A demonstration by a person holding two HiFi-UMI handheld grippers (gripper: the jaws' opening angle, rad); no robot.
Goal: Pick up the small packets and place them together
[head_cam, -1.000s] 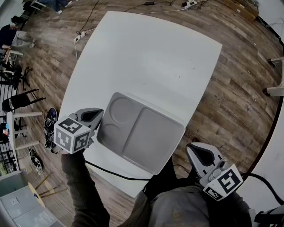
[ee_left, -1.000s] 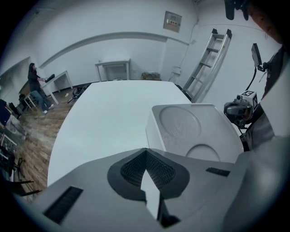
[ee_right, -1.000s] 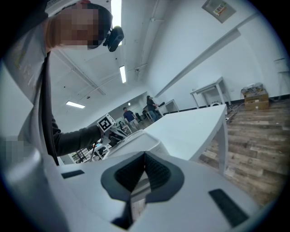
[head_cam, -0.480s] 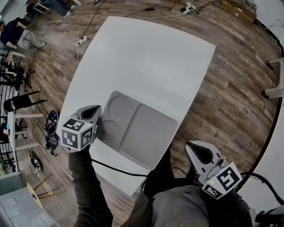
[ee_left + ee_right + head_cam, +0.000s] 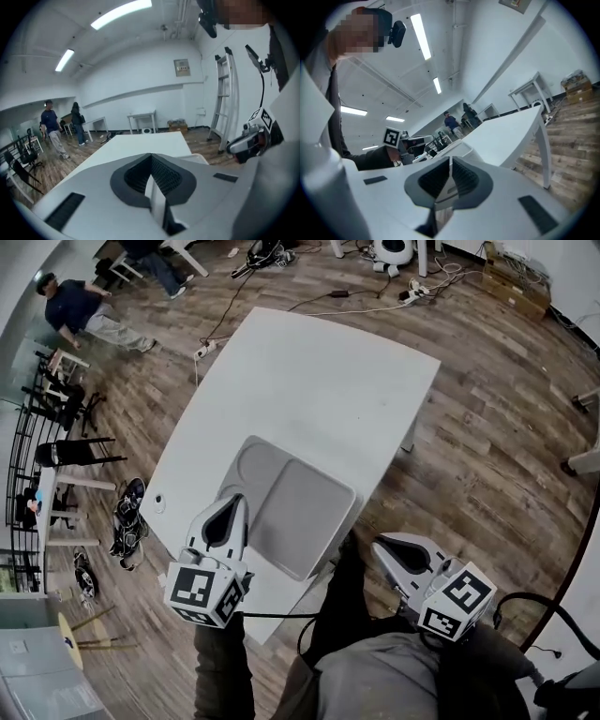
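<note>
**A:** Where are the small packets?

**B:** I see none in any view. The tray (image 5: 314,512) just ahead of my left gripper (image 5: 234,501) is bare, and so is the table (image 5: 319,381) beyond it.

**A:** And the jaws?

**B:** Both pairs are pressed together on nothing. My right gripper (image 5: 379,544) hangs off the table's near edge, with the tray to its left. I'd guess I'm holding both clear, as there's nothing to gather yet.
</note>
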